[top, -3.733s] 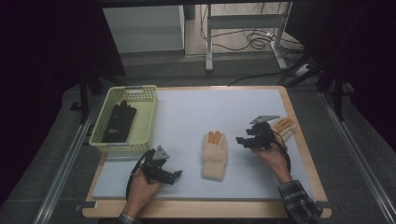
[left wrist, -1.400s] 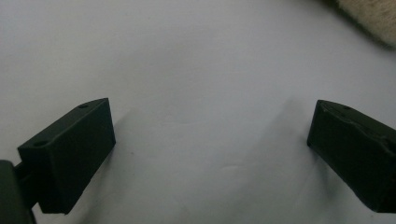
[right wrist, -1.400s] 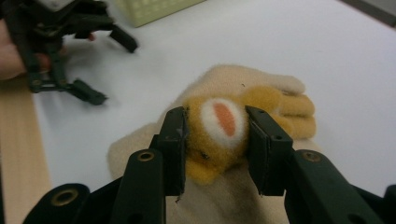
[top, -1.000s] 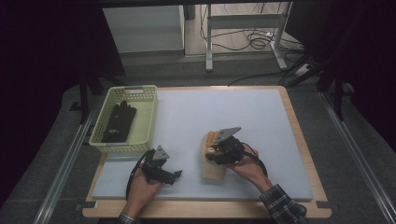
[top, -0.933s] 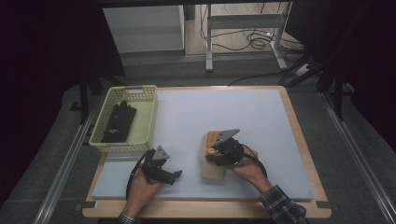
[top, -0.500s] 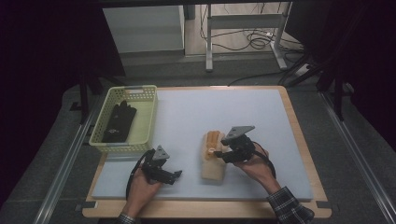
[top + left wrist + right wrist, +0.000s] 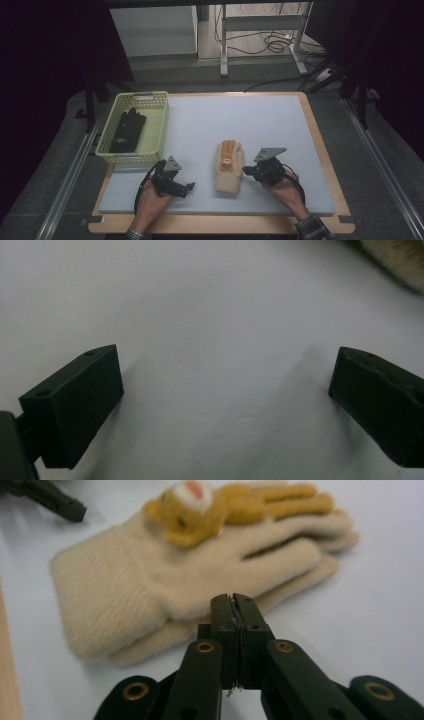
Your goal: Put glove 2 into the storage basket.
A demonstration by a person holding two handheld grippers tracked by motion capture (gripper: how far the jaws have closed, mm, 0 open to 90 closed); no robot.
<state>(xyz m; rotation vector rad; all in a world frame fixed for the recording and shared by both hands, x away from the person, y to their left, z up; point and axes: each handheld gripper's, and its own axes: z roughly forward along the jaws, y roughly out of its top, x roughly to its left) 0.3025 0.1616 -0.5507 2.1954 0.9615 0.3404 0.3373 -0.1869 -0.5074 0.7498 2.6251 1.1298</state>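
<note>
The cream gloves (image 7: pixel 229 167), a stacked pair with a small orange plush animal on top, lie on the desk (image 7: pixel 210 120) a little in front of its centre, long axis running from 12 to 6 o'clock in the high view: fingertips toward 12, cuff toward 6. The right hand-held gripper (image 7: pixel 246 171) sits just beside the pair at their 3 o'clock, nose pointing toward 9 at the side edge near the palm. In the right gripper view its jaws are pressed together with nothing between them, and the tips seem to sit just short of the gloves (image 7: pixel 200 575), though the close angle makes contact hard to rule out. The left hand-held gripper (image 7: pixel 186 187) rests at about 8 o'clock from the cuff, farther off, jaws spread wide over bare desk. So the right one is the nearer, and any grasp from there would cross the gloves' long axis. The yellow basket (image 7: pixel 135 127) with a black glove (image 7: pixel 127 131) stands well apart at 10 o'clock.
</note>
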